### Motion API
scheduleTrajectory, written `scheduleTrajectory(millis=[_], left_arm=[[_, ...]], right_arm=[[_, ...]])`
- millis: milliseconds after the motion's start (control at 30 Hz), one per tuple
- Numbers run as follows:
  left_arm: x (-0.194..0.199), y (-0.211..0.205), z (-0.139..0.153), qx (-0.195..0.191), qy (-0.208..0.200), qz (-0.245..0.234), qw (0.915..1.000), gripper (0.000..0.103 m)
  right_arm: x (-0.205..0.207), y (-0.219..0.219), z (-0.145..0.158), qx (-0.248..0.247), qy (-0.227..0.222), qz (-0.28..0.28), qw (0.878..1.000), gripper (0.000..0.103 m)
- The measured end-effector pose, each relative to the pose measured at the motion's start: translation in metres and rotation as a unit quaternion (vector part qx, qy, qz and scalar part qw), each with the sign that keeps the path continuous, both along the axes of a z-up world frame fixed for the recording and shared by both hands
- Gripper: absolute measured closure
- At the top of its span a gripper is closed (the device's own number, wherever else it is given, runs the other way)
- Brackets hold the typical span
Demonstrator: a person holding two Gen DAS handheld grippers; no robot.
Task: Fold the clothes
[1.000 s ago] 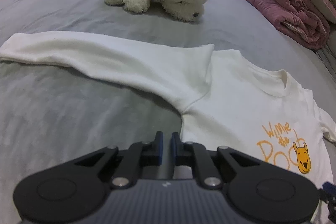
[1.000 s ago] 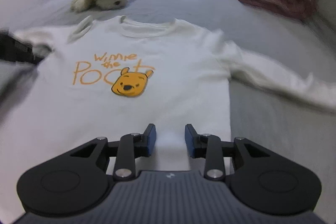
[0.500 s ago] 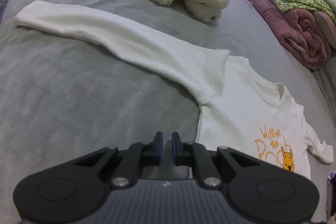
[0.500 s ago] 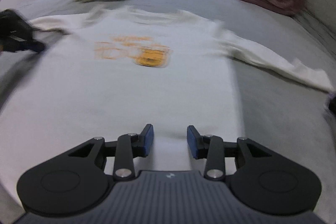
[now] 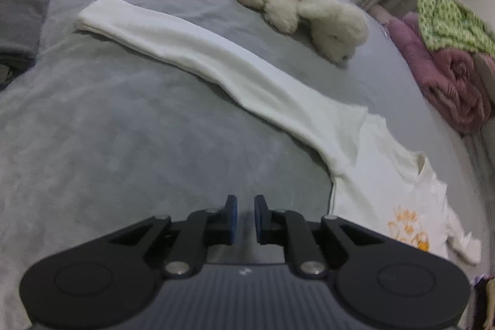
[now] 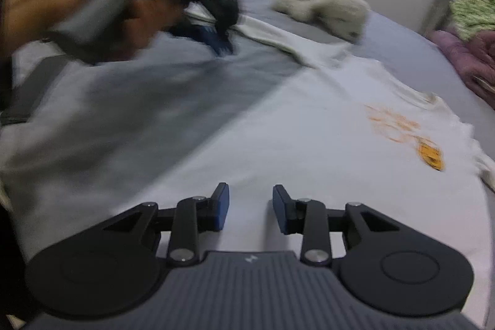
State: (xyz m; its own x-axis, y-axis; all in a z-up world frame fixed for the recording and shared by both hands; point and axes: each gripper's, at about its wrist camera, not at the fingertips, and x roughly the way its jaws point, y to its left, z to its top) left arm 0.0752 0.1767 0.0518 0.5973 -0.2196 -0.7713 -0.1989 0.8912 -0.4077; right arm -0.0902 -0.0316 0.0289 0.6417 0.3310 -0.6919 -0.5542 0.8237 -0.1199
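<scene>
Bare grey bedspread (image 5: 130, 144) fills the left and centre of the left wrist view, open for passage. A stuffed toy (image 5: 304, 17) blocks the upper middle. Folded blankets (image 5: 448, 73) crowd the right edge, and a dark cushion (image 5: 23, 8) sits upper left.

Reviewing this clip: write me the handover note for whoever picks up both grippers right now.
Left gripper: nearly shut, nothing between its fingers, over the bare grey bed beside the shirt's long sleeve.
Right gripper: jaws closing, nothing in them, over the lower body of the white shirt.
Shirt lies flat, print side up, sleeve stretched out. A plush toy and a blanket pile sit beyond it.
Done: shirt spread out. Left: every fold; no fold started yet.
</scene>
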Motion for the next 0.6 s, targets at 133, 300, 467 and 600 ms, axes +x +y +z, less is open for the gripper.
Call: scheduleTrajectory(millis=[133,300,467,600], left_arm=[[0.0,0.015,0.001,-0.019,0.001,0.027,0.9995,0.092],[-0.003,0.037,0.001,-0.046,0.002,0.064,0.9969,0.092],[-0.004,0.041,0.003,-0.05,-0.004,0.068,0.9965,0.09],[0.0,0.034,0.002,-0.056,-0.002,0.062,0.9965,0.085]], right_arm=[[-0.023,0.032,-0.007,-0.007,-0.003,0.058,0.998,0.071],[-0.032,0.049,-0.012,-0.023,-0.013,0.09,0.996,0.07],[-0.015,0.024,0.002,0.044,0.024,0.053,0.997,0.07],[-0.019,0.023,-0.005,0.043,0.039,0.058,0.997,0.07]])
